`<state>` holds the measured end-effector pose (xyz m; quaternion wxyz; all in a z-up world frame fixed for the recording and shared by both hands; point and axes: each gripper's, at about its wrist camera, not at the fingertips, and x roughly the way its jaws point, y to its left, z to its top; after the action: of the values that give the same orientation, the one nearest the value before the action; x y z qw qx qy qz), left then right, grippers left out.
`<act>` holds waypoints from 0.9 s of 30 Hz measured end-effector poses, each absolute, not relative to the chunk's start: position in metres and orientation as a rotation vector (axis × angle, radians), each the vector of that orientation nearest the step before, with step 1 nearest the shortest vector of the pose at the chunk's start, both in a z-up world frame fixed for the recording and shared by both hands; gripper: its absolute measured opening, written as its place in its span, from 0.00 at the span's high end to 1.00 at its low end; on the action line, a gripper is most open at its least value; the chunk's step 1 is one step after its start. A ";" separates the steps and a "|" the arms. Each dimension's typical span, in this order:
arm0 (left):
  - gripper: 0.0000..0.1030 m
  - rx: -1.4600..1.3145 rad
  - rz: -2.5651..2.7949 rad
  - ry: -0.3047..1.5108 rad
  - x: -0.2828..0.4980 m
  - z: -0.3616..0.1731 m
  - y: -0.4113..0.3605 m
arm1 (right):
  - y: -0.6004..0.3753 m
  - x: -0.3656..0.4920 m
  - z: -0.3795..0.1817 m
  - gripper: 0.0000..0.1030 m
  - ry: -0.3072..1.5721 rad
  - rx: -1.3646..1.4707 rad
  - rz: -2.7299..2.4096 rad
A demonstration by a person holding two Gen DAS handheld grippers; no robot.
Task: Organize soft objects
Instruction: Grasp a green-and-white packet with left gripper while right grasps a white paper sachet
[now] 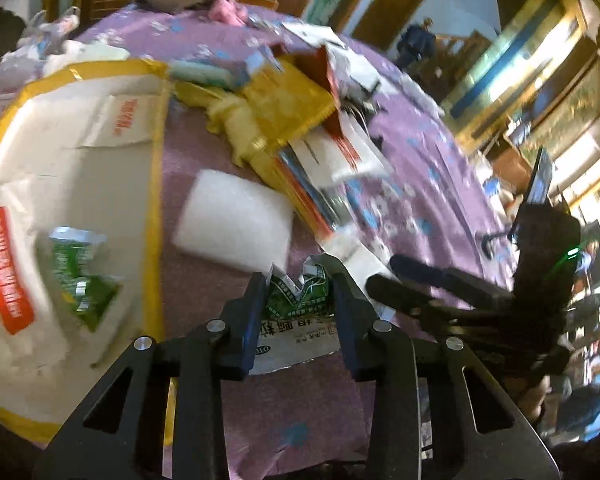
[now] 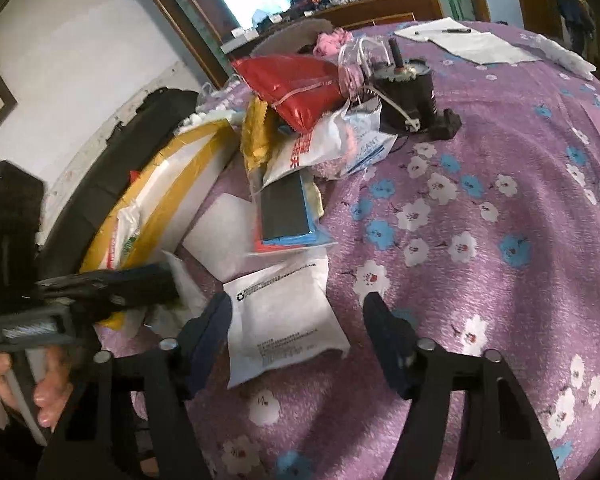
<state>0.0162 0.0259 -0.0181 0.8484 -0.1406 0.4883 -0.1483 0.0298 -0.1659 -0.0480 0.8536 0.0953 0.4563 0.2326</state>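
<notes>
we see a torn green-and-white snack packet [image 1: 300, 312] pinched between the closed-in fingers of the left gripper [image 1: 300, 292], held above the purple floral cloth on the surface [image 1: 412, 148]. just beyond it lies a white foam pad [image 1: 234, 224], and to its left a cardboard box with yellow tape [image 1: 100, 136] holds another green wrapper [image 1: 82, 276]. behind the pad sits a pile with a gold foil bag [image 1: 288, 108]. the right gripper [image 2: 298, 320] stands wide open, holding nothing, with a white mailer bag [image 2: 284, 316] lying on the cloth between its fingers. further back a red foil bag [image 2: 296, 84] rests on the heap.
</notes>
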 end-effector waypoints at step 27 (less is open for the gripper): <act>0.80 -0.425 -0.238 0.903 -0.005 0.016 0.081 | -0.145 -0.008 0.021 0.91 0.744 0.134 0.568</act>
<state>-0.0052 0.0813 0.0162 0.8712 -0.2032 0.4322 -0.1139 -0.0085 -0.1448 0.0214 0.8904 0.0648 0.3581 0.2733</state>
